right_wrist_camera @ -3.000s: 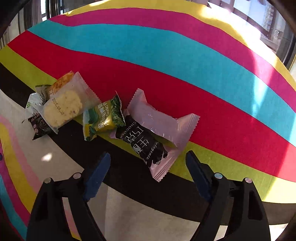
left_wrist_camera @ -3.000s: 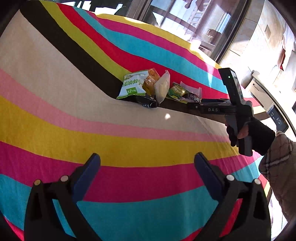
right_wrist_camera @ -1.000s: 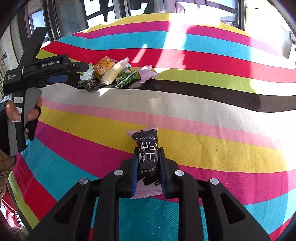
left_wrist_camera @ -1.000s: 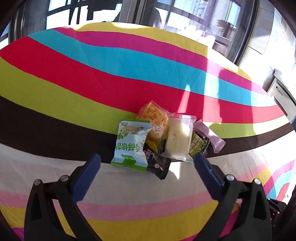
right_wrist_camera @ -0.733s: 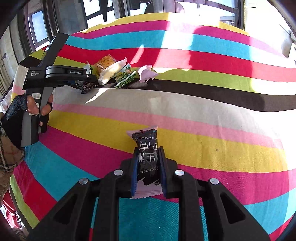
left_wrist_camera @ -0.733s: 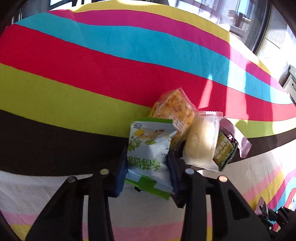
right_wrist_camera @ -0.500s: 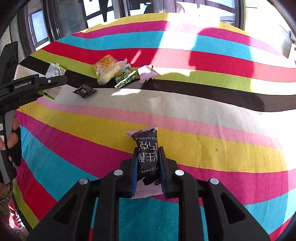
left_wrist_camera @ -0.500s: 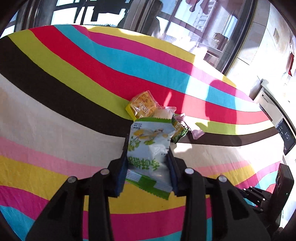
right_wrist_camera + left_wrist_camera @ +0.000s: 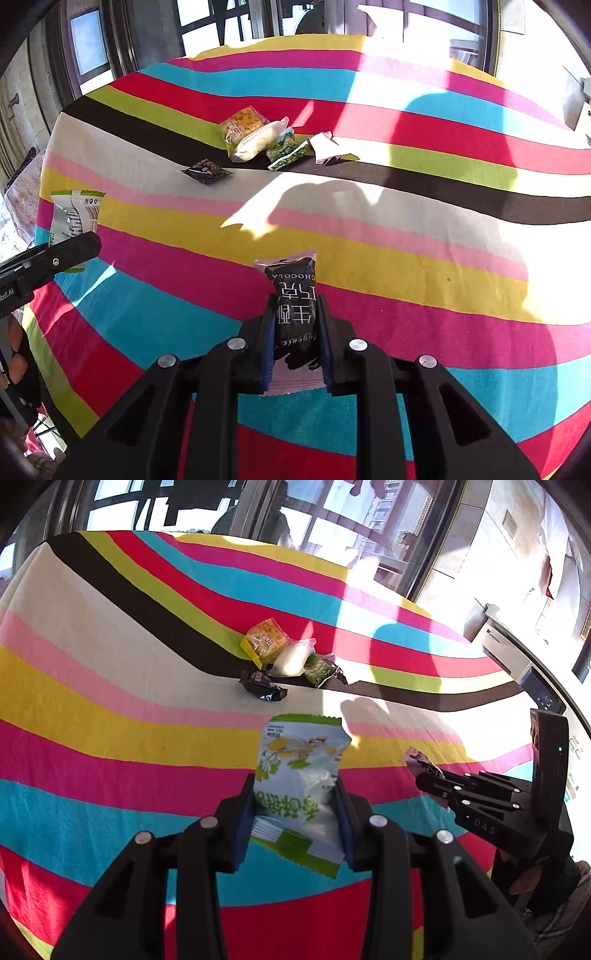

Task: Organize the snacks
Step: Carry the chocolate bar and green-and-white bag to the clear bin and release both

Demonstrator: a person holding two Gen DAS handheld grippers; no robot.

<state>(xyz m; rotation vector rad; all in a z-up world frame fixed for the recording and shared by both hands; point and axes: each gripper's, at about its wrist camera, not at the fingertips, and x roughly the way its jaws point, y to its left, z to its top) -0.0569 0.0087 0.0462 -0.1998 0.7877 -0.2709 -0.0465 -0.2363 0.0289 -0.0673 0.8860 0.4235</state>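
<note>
Packet ends hidden — chocolate bar (image 9: 294, 295) pinched inside right gripper (image 9: 294, 328).

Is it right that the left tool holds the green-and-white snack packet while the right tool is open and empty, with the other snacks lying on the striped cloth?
Not quite: the right tool is shut on a black chocolate bar packet, as the right wrist view shows. The left tool does hold the green-and-white snack packet, and the other snacks lie on the striped cloth.

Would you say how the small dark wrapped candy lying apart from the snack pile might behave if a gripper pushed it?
The dark candy looks small and flat, so it would probably slide on the striped cloth, not roll. Its glossy, crinkled wrapper suggests it is light and may slip or twist.
</note>
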